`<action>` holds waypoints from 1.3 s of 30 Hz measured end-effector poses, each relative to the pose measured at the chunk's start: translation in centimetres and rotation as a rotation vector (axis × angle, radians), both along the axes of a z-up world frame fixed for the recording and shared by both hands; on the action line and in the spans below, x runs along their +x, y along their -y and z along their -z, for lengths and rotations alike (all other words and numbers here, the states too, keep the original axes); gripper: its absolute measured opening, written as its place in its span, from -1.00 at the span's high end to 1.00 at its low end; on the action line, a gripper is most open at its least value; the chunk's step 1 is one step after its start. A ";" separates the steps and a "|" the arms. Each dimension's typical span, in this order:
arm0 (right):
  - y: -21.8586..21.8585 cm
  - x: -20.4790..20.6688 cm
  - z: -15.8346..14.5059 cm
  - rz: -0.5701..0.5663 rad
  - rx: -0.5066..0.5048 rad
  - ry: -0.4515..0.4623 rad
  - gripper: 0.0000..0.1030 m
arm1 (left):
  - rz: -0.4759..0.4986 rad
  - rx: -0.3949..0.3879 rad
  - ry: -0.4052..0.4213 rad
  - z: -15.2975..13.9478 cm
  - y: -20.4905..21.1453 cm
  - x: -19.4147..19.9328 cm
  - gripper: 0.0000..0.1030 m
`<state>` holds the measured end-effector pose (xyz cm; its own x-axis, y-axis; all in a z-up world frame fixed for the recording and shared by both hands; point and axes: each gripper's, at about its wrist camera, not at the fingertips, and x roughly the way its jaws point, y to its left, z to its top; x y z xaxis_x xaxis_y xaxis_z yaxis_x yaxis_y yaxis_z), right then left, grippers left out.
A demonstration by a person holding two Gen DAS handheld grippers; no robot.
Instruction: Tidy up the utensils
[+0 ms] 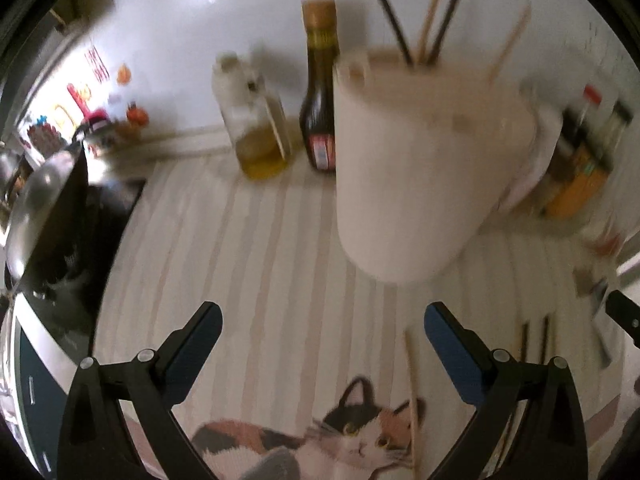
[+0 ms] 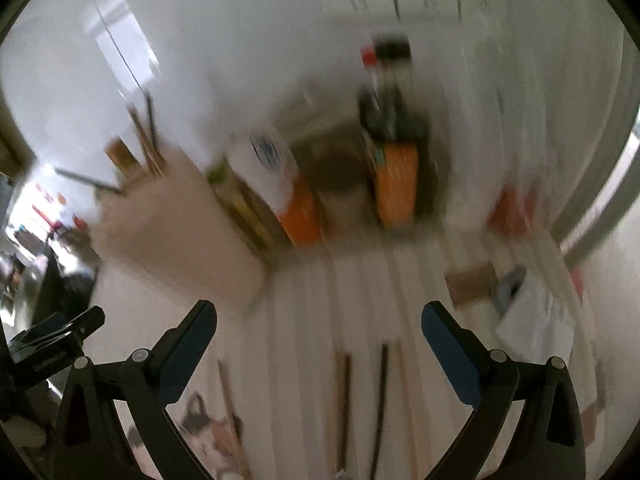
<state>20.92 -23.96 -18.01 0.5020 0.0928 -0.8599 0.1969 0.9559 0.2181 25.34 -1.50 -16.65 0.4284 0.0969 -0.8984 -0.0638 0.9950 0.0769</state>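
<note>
Striped cloth with a cat print covers the bench [image 1: 256, 240], white wall behind. Thin chopsticks lie loose on it: a pale wooden one [image 1: 412, 404] running lengthwise toward the white holder [image 1: 420, 168], two dark ones [image 2: 362, 404] parallel beside it. More sticks stand upright in the holder. Left gripper [image 1: 322, 330] and right gripper [image 2: 318, 326] both gape empty above the cloth.

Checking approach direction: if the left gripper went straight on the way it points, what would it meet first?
Probably the striped mat; nothing lies between the open left gripper and it. The white utensil holder stands right of that line.
</note>
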 end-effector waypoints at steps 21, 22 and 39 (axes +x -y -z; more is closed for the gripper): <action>-0.8 -1.6 14.2 -0.096 0.140 -0.302 0.72 | 0.158 -0.015 -0.278 12.2 7.7 -1.2 0.64; -1.1 -1.2 14.1 -0.103 0.133 -0.308 0.72 | 0.163 -0.023 -0.278 12.1 7.8 -1.1 0.69; 0.0 -2.0 13.2 -0.049 0.184 -0.311 0.98 | 0.203 -0.052 -0.261 10.7 8.2 -0.5 0.91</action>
